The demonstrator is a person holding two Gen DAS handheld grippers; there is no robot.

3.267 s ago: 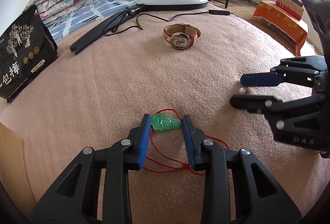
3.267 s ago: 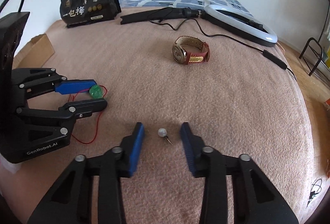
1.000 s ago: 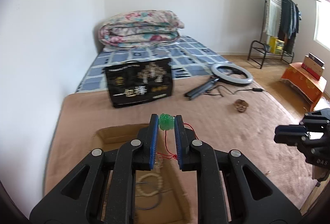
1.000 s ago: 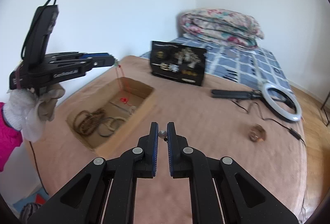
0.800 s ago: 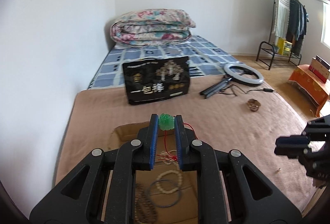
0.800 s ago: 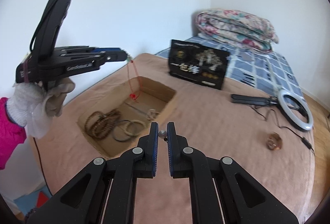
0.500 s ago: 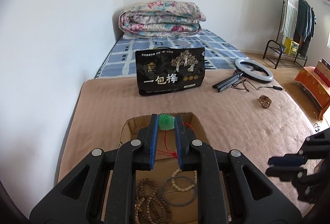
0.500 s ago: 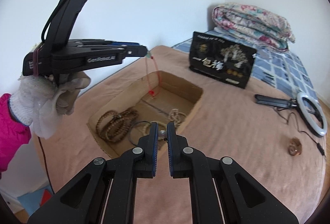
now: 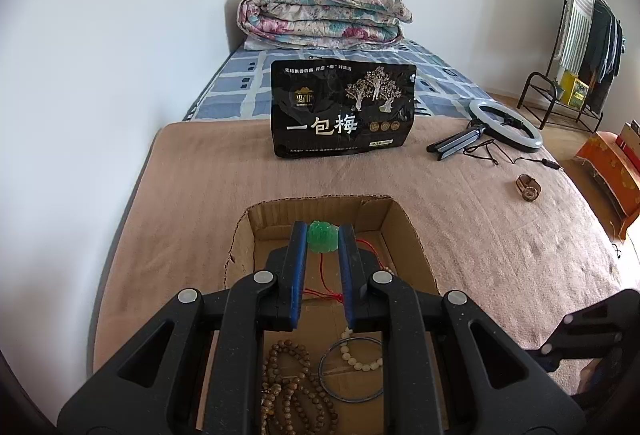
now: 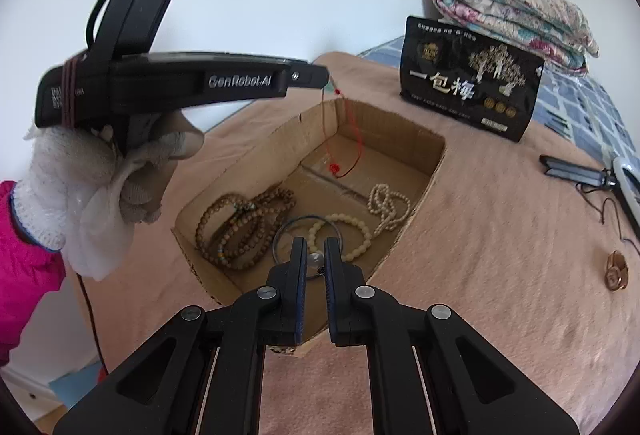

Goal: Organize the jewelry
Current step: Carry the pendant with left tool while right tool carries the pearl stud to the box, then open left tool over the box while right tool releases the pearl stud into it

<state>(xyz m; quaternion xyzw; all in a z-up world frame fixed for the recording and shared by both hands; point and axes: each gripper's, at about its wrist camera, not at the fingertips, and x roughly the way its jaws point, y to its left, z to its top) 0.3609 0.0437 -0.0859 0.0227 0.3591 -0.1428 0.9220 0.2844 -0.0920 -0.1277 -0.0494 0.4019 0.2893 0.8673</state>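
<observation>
Left wrist view: left gripper (image 9: 323,241) fingers pinch green jade pendant (image 9: 322,239) above cardboard box (image 9: 404,231); its carved face shows only here, red cord (image 9: 322,275) hanging.

Right wrist view: right gripper (image 10: 316,259) fingers clamp a small pearl stud (image 10: 316,257) over the box's near end; bead bracelets (image 10: 240,223) visible inside.

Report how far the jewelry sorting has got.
Done: bead strands and a bangle lie in the cardboard box. In hand: the left tool holds the green pendant above the box; the right tool grips a pearl earring. Left: release both, then fetch the watch from the blanket.
</observation>
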